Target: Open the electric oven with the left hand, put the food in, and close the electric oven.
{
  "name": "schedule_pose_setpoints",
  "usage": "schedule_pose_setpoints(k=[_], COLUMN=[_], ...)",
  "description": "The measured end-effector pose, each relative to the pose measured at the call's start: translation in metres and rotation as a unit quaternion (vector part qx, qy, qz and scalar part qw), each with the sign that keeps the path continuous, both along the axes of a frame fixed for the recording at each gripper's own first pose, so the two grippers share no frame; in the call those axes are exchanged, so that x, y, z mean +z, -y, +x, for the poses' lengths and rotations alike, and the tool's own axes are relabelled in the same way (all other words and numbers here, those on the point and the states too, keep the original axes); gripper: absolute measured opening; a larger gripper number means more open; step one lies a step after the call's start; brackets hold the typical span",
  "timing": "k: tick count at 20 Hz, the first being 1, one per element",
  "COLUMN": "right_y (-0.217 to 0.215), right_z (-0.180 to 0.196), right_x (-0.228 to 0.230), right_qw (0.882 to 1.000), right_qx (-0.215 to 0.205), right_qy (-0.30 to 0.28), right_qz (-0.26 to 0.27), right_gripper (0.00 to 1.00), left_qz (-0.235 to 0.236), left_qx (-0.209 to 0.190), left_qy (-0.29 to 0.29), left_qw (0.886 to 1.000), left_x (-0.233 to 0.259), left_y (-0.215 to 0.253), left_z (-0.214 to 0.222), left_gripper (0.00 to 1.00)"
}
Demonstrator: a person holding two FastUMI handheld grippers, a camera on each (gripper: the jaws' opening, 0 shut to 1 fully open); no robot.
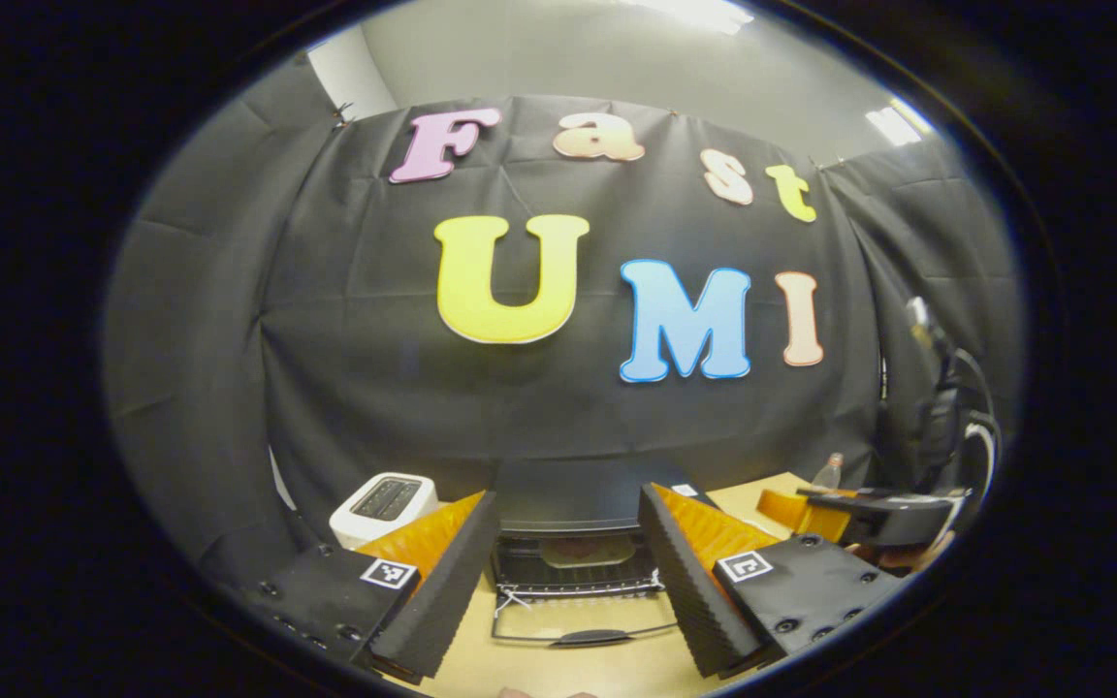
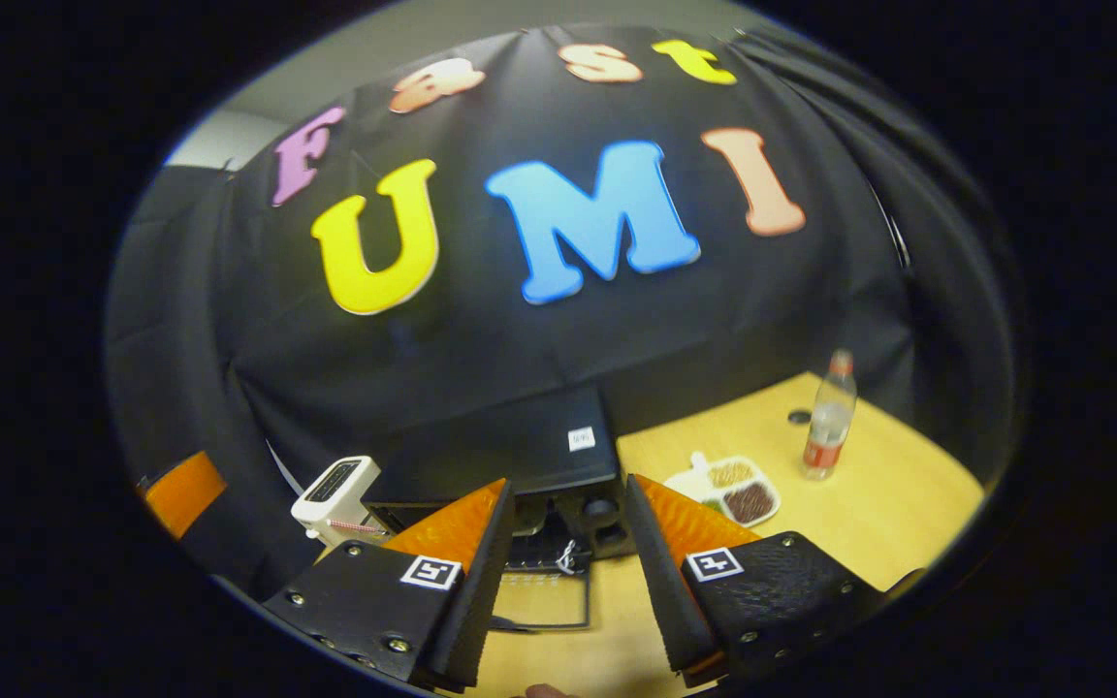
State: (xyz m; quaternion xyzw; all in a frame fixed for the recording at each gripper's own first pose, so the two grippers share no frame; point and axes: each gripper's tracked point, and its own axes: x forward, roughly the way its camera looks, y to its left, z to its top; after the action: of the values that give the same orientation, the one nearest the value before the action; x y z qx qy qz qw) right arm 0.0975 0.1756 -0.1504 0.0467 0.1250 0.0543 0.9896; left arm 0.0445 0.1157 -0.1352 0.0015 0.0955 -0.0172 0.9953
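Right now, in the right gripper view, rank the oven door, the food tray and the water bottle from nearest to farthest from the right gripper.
1. Oven door: folded down flat on the table, just ahead of the right gripper, between its fingers.
2. Food tray: on the table, ahead and to the right.
3. Water bottle: upright, beyond the tray, farther right.

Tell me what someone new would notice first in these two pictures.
The black electric oven sits centre on the wooden table, its glass door dropped open with food on the rack. The left tool hangs open before it. A white toaster stands left, a divided plate and bottle right.
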Motion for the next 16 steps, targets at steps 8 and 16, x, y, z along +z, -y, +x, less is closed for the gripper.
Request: schedule_pose_setpoints(k=[8,16], right_y=[0.076,0.126], right_z=[-0.053,-0.053], right_x=[0.105,0.096], right_qw=[0.994,0.994], right_qx=[0.017,-0.014], right_qy=[0.102,0.103], right_qz=[-0.016,-0.014], right_gripper=[0.86,0.99], left_qz=[-0.003,-0.007], left_qx=[-0.019,-0.032], left_qy=[0.035,-0.116], left_qw=[0.999,0.993], left_x=[0.036,-0.059], left_y=[0.068,0.086], left_z=[0.007,0.015], left_gripper=[0.91,0.98])
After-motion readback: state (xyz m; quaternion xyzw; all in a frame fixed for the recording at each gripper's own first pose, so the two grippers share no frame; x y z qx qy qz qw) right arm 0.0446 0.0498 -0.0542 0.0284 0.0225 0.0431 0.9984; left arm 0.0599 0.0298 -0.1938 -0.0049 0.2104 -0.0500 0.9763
